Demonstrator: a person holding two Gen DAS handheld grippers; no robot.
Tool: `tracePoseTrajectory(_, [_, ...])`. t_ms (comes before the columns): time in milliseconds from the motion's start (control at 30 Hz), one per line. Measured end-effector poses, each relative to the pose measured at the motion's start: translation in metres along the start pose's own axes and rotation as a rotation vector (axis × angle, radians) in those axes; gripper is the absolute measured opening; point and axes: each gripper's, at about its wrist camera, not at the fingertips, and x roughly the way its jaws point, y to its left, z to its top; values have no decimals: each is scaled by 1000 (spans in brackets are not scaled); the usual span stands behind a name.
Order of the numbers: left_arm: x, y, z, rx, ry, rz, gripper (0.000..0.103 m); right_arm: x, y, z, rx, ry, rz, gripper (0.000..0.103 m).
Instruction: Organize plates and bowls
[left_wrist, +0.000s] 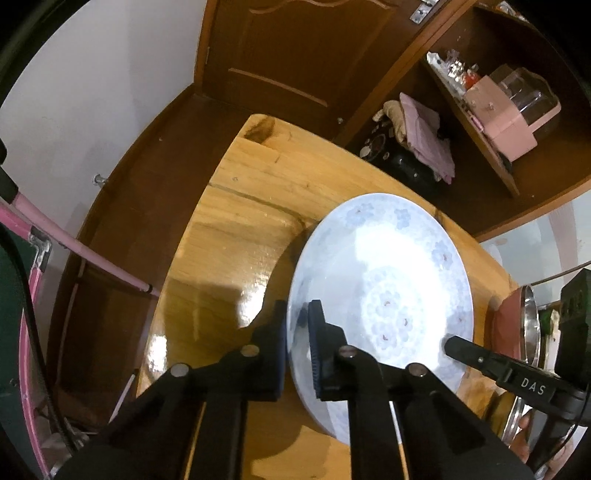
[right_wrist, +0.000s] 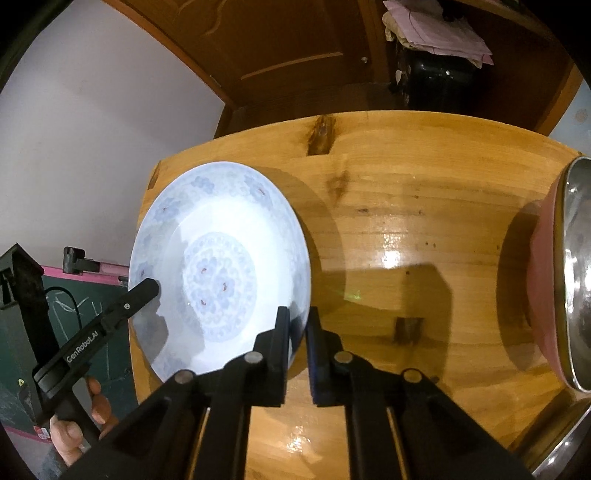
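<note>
Dark wooden cabinetry and a panelled door (right_wrist: 280, 48) are closing off the far side of the room, with a pale wall (right_wrist: 92, 122) running beside them. Nearer the cameras, a varnished wooden table (right_wrist: 399, 206) is carrying everything; all places below are given from the plate.

Plate (right_wrist: 218, 266) — white, blue floral print, wide rim — is sitting at the table's left end and appears tilted, its far edge riding higher than the near one. Well to its right, a metal bowl (right_wrist: 576, 266) nested in a reddish one (right_wrist: 543, 280) is waiting at the table's right edge. Beyond the plate, folded pink cloth (left_wrist: 424, 136) is lying on a dark appliance in the cabinet.

Left gripper (left_wrist: 297, 332) is pinching the plate's left rim, pads closed down onto the thin edge. Right gripper (right_wrist: 297, 328) is doing the same on the opposite, right rim, one finger over the face and one under. A hand (right_wrist: 74, 435) is showing at the left tool's handle.

Judgement: both grips being set, the lift is the step in hand. Doing it well means raising both sides together, keeping the plate from tipping further, and not pulling the hands apart — glazed rims are likely slippery under narrow pads. Carrying low over the table would be limiting the damage if one grip is failing.
</note>
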Motion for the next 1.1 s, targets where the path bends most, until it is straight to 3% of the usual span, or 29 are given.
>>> tracePoseTrajectory(233, [-2,-4,-15,1,55,-40,9,-4,-7,-13,-1,40,-10,8])
tracePoseTrajectory(633, [-15,-23,-75,56,152,-57,9,-25,-25,-58,-7,74,-25,7])
tracePoseTrajectory(1100, [-30,-29,-130,88,154,-77,9,-37,-37,-108,-35,81,-13,7])
